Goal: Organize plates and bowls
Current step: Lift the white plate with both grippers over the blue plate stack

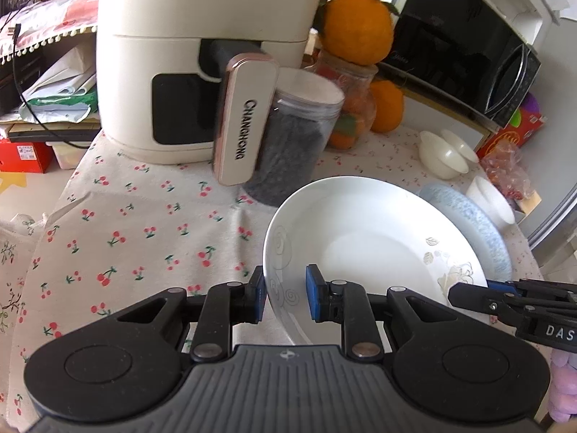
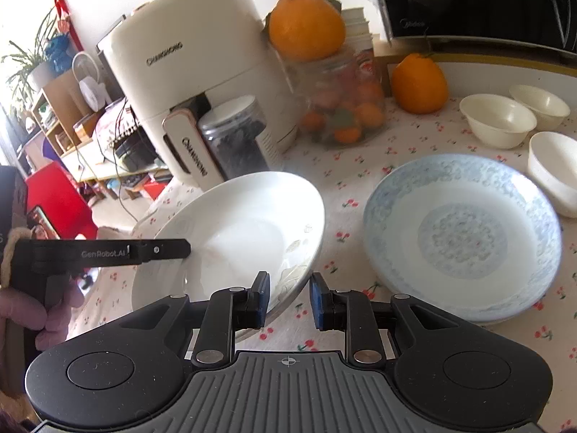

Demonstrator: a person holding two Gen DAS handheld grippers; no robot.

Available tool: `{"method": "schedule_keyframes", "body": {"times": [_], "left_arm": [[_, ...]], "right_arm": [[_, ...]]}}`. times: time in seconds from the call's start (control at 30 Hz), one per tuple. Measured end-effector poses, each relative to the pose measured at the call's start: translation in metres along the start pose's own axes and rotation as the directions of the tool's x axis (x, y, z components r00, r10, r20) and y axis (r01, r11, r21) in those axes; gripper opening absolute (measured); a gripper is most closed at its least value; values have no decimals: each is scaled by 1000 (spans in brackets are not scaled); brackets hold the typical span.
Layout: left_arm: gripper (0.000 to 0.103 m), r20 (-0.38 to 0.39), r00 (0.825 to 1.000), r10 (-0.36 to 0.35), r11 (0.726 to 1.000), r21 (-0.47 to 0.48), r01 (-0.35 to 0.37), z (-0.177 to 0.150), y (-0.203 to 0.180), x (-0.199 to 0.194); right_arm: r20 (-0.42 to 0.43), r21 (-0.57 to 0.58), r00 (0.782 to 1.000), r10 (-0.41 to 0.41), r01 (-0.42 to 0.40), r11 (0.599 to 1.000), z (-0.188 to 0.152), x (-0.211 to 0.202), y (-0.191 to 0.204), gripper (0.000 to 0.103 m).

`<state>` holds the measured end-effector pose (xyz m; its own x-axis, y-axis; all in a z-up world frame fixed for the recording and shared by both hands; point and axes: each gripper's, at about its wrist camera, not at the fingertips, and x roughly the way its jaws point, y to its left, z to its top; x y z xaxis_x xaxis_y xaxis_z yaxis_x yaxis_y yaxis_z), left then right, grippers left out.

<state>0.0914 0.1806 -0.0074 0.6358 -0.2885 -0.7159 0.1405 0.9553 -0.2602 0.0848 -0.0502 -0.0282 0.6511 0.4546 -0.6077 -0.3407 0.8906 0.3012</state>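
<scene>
A white plate (image 1: 371, 238) with a faint floral print is tilted up off the cherry-print cloth. Its near rim sits between the pads of my left gripper (image 1: 285, 297), whose jaws straddle it with a gap. My right gripper (image 2: 288, 299) straddles the opposite rim of the same plate (image 2: 234, 238), jaws also apart. A blue-patterned plate (image 2: 461, 238) lies flat to the right and shows behind the white plate in the left wrist view (image 1: 479, 223). Three small cream bowls (image 2: 497, 119) stand at the far right.
A cream air fryer (image 1: 202, 57) with a protruding handle stands at the back left. A dark-filled jar (image 1: 295, 140), a fruit jar (image 2: 339, 108) with an orange on top, another orange (image 2: 418, 83) and a black microwave (image 1: 465, 36) line the back.
</scene>
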Motion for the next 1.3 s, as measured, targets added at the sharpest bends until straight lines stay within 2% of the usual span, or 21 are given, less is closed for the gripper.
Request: {"method": "schedule_keyframes", "body": {"times": [0.67,1.3], "left_arm": [[20,10,998,-56,998,31,55,15,-58,18],[21,-7,998,-55,991,124,56,19,-126,57]], "right_arm": [[70,83,997,-30,24,996,22,-32,-60,24],[73,188,989,-127,112,976,23,-48,-124,24]]}}
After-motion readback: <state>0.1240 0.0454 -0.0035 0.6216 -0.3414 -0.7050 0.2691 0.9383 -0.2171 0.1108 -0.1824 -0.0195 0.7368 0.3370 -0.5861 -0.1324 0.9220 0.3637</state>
